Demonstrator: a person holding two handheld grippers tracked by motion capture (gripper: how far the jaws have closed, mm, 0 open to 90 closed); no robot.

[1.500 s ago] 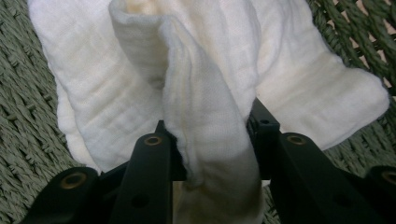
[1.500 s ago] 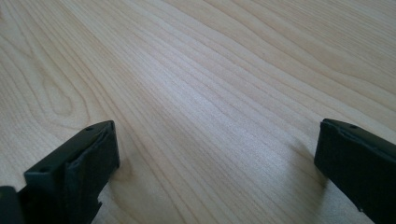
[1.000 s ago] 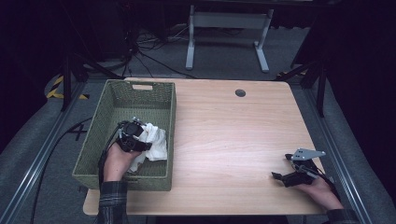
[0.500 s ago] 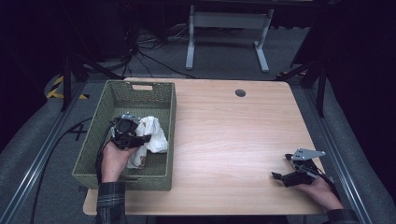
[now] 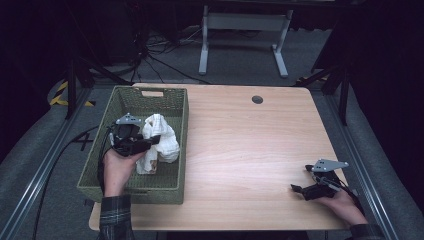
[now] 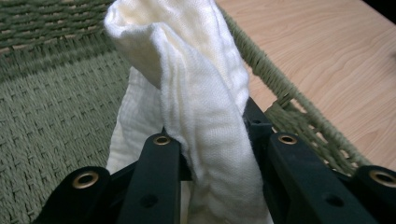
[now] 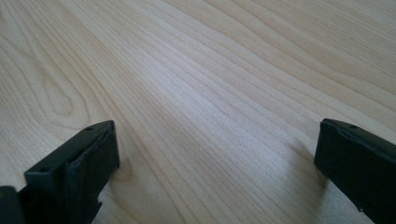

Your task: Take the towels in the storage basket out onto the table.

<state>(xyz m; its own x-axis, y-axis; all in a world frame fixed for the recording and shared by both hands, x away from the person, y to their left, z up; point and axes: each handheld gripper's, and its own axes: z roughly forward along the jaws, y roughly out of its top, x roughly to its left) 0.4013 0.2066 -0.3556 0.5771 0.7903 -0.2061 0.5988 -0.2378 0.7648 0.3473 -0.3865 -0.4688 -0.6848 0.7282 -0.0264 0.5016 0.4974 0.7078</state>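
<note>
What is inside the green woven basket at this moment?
Inside the basket is a white cloth, pinched between the left tongs and lifted. The basket floor under the cloth and hand is hidden, so anything there cannot be seen.

Plaid sleeve [image 5: 114,216]; black fingers [image 6: 154,182] with brass-ringed screw holes.

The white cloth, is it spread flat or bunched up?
Bunched up. The white cloth rises in thick folds between the jaws of the left gripper, which is shut on it, above the green woven basket.
</note>
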